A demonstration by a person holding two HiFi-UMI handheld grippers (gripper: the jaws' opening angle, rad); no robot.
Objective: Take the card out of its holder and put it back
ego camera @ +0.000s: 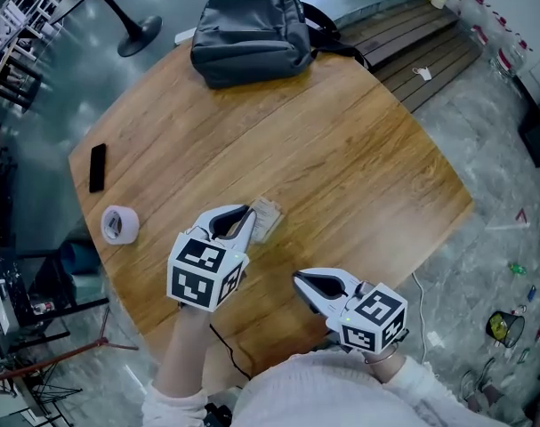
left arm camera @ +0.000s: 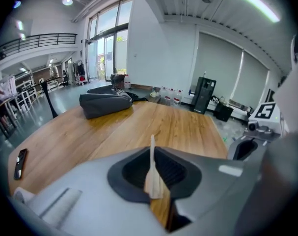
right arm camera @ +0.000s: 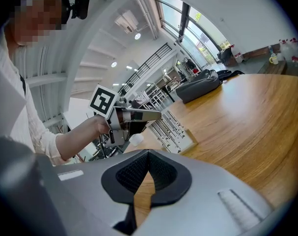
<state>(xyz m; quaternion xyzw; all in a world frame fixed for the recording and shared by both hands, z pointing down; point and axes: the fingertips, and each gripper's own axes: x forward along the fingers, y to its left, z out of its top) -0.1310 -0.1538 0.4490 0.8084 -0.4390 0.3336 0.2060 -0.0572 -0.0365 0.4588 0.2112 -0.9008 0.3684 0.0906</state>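
A flat tan card holder (ego camera: 267, 218), with a white card printed in lines showing on its face (right arm camera: 176, 130), is held just above the wooden table (ego camera: 341, 158). My left gripper (ego camera: 247, 218) is shut on its near end. In the left gripper view the holder (left arm camera: 152, 173) stands edge-on between the shut jaws of the left gripper (left arm camera: 153, 183). I cannot tell whether the card is fully seated in it. My right gripper (ego camera: 300, 279) hovers near the table's front edge, to the right of the holder and apart from it. The right gripper (right arm camera: 148, 165) is shut on nothing.
A dark grey backpack (ego camera: 252, 32) lies at the table's far side. A roll of white tape (ego camera: 120, 224) and a black phone (ego camera: 97, 167) sit near the left edge. A cable runs under the table's front. The floor drops away all round the table.
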